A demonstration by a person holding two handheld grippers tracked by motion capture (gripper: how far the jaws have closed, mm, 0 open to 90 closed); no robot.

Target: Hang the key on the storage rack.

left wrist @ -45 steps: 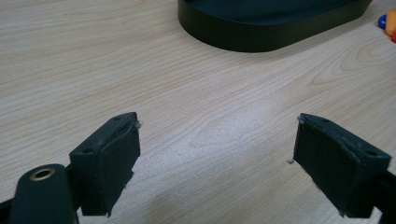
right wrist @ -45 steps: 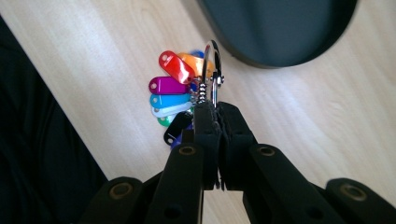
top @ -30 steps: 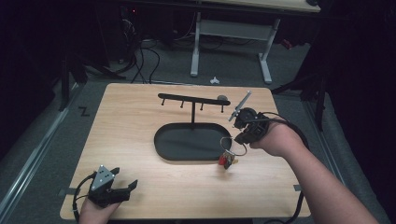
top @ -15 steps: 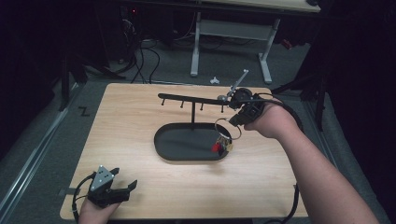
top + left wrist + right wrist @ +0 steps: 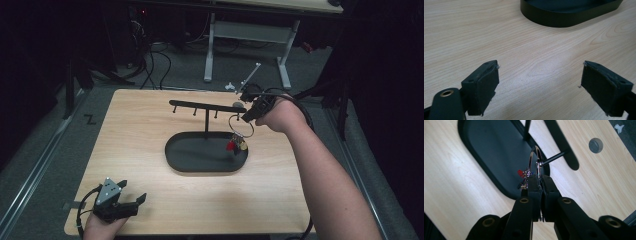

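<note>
Key ring (image 5: 535,160) pinched in right gripper (image 5: 248,116) jaws, closed tight on it; ring now at the rack's (image 5: 207,106) right end peg, moved up from over the tray (image 5: 175,156). Left gripper (image 5: 135,205) unchanged: jaws wide, empty.

tabletop (image 5: 150,145): pale wood grain | tray (image 5: 190,162): matte black | hook rack (image 5: 207,106): black | key ring (image 5: 535,157): silver, red tag (image 5: 230,145) | gripper pads (image 5: 485,85): black

Right gripper (image 5: 248,113) held raised at the end of an outstretched forearm, fingers (image 5: 534,192) pressed together. Left gripper (image 5: 131,204) low at the near-left corner, level, fingers (image 5: 482,86) spread wide apart.
</note>
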